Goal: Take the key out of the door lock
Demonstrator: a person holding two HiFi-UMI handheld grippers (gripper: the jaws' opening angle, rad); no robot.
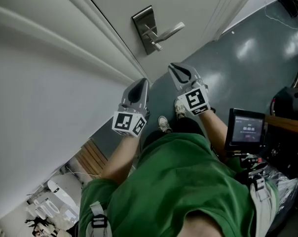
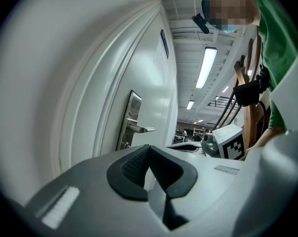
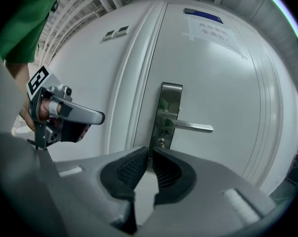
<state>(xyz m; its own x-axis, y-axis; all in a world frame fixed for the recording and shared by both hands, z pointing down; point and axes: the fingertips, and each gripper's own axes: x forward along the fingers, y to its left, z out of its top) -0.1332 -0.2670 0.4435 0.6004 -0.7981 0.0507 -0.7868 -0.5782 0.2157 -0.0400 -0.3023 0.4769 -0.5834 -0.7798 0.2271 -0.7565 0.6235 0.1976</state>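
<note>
A white door (image 1: 188, 4) carries a steel lock plate (image 1: 145, 29) with a lever handle (image 1: 166, 32). A small key (image 1: 156, 46) sticks out of the plate just below the lever. In the right gripper view the key (image 3: 161, 142) sits straight ahead, just beyond the tips of my right gripper (image 3: 150, 151). Its jaws stand a narrow slit apart with nothing between them. My left gripper (image 2: 149, 149) is shut and empty, held beside the right one, short of the lock plate (image 2: 132, 120). In the head view the left gripper (image 1: 139, 85) and right gripper (image 1: 177, 70) both hang below the lock.
The white door frame (image 1: 65, 38) runs diagonally at the left. Grey floor (image 1: 247, 58) lies to the right. A lit screen (image 1: 246, 129) and dark equipment stand at the right edge. A paper notice (image 3: 211, 29) is stuck high on the door.
</note>
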